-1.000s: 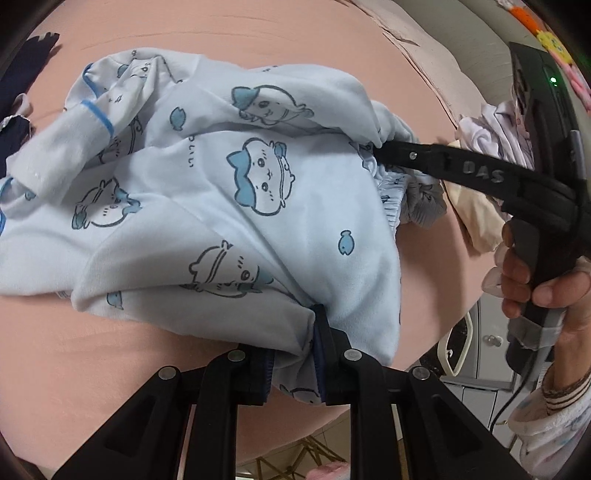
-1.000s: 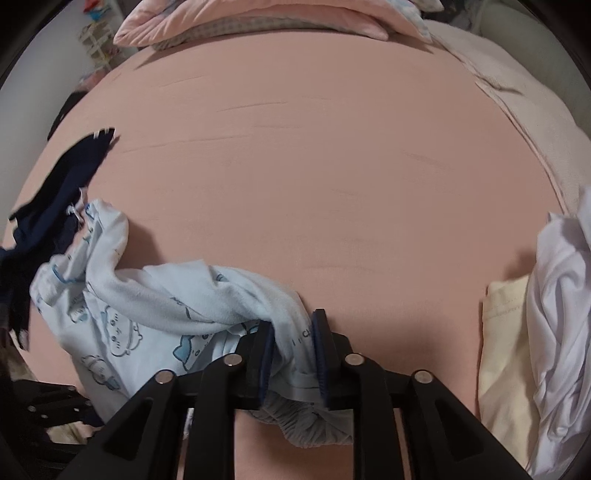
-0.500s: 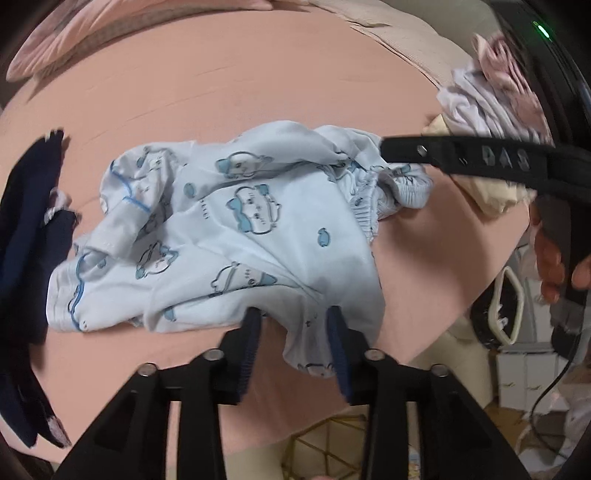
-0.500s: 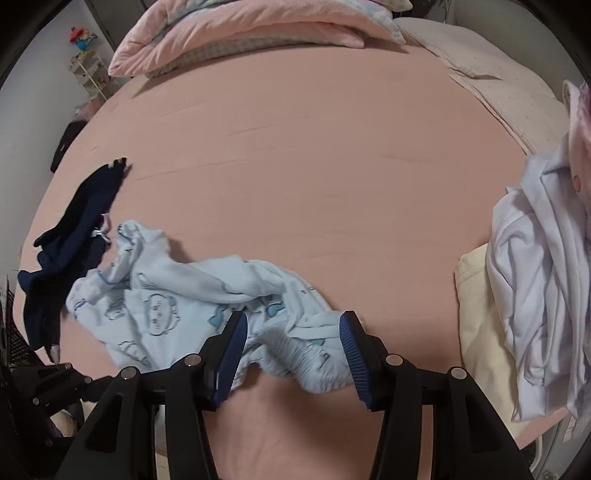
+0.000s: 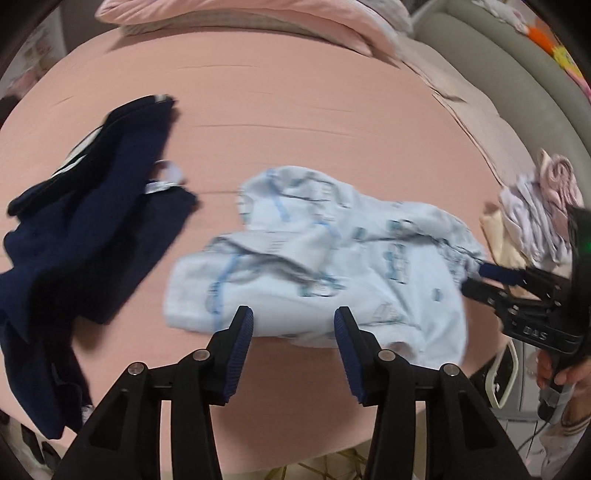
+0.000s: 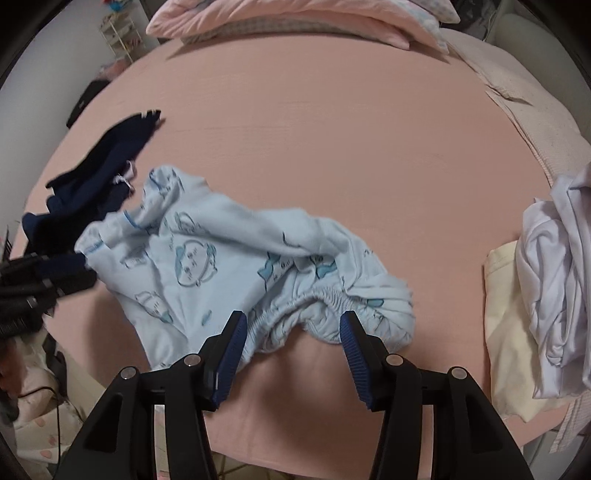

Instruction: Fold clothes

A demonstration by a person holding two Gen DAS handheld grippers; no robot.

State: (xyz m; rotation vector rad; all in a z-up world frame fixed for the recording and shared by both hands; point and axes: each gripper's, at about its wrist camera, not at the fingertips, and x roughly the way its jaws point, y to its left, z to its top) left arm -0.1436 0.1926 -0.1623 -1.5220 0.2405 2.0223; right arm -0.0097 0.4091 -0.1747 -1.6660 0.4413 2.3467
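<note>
A light blue pair of children's pants with cartoon prints (image 5: 332, 266) lies crumpled on the pink bed (image 5: 295, 110) near its front edge; it also shows in the right wrist view (image 6: 229, 266), with its elastic waistband (image 6: 325, 299) facing me. My left gripper (image 5: 293, 328) is open and empty just in front of the pants' left part. My right gripper (image 6: 291, 332) is open and empty, its jaws either side of the waistband without gripping it. The right gripper also appears at the pants' right end in the left wrist view (image 5: 517, 288).
A dark navy garment (image 5: 85, 229) lies left of the pants, also in the right wrist view (image 6: 96, 177). A white garment (image 6: 561, 280) on a cream cloth (image 6: 506, 321) lies at the right. Pink pillows (image 6: 295, 14) lie at the bed's far end.
Both grippers let go of the blue pants and opened wide. Both pulled back and up, so the pants now lie loose on the bed.
</note>
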